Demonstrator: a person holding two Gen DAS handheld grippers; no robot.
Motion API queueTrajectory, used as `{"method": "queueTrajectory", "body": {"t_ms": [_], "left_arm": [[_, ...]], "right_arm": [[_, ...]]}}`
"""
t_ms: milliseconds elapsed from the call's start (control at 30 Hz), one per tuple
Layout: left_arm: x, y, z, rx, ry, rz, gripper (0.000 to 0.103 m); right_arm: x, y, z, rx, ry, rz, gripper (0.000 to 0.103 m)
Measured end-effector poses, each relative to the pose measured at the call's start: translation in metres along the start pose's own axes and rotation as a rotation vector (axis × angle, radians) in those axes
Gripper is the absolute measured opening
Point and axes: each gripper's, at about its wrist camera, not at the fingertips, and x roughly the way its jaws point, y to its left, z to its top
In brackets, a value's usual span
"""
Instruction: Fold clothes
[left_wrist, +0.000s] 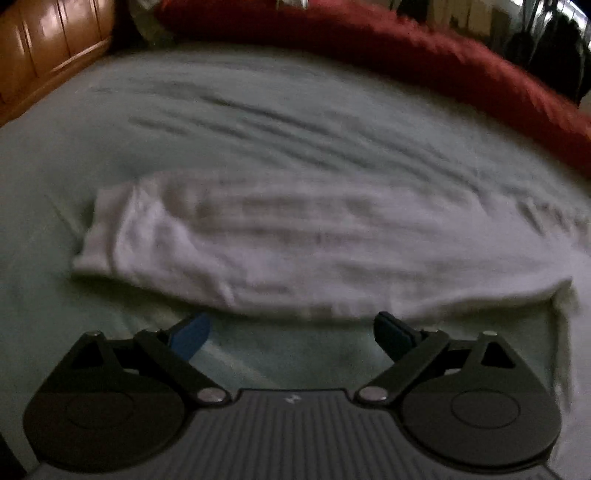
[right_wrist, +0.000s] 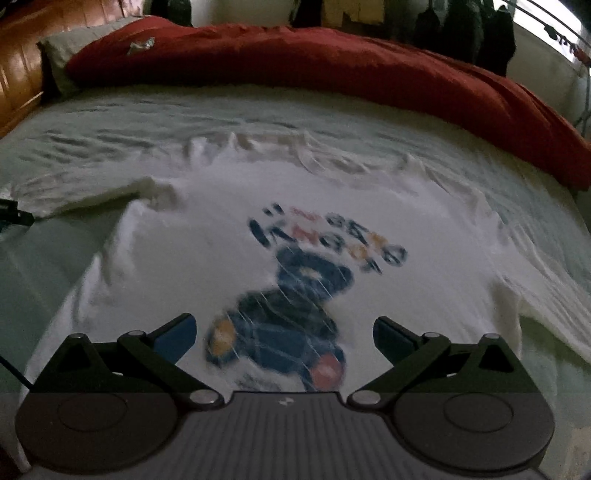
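Pale green bed sheet (left_wrist: 258, 110) carries white T-shirt (right_wrist: 184, 266), print up. Left hand-held gripper (left_wrist: 291, 332) and right hand-held gripper (right_wrist: 284, 336) both released; we'd pinch the sleeve (left_wrist: 110, 229) edge, fold inward flat.

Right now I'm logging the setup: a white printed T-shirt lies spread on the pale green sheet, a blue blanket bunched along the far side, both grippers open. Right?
One thing is wrong: the blanket is red, not blue, as the right wrist view shows. The white T-shirt does lie spread on the pale green sheet, and the left gripper and right gripper are open.

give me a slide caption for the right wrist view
Open right hand-held gripper over a white cotton t-shirt with a blue cartoon print spread on a pale green bedsheet.
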Motion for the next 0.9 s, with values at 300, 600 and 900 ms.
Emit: {"method": "queueTrajectory", "body": {"t_ms": [300, 600, 900], "left_arm": [[0.049, 0.026, 0.042, 0.019, 0.025, 0.055, 0.096], [0.042, 0.037, 0.029, 0.017, 0.054, 0.036, 0.097], [0.035, 0.041, 0.027, 0.028, 0.068, 0.038, 0.097]], "right_arm": [[0.02, 0.043, 0.027, -0.022, -0.017, 0.046, 0.103], [0.032, 0.063, 0.026, -0.027, 0.026, 0.062, 0.103], [0.044, 0.066, 0.011, -0.034, 0.108, 0.06, 0.103]]}}
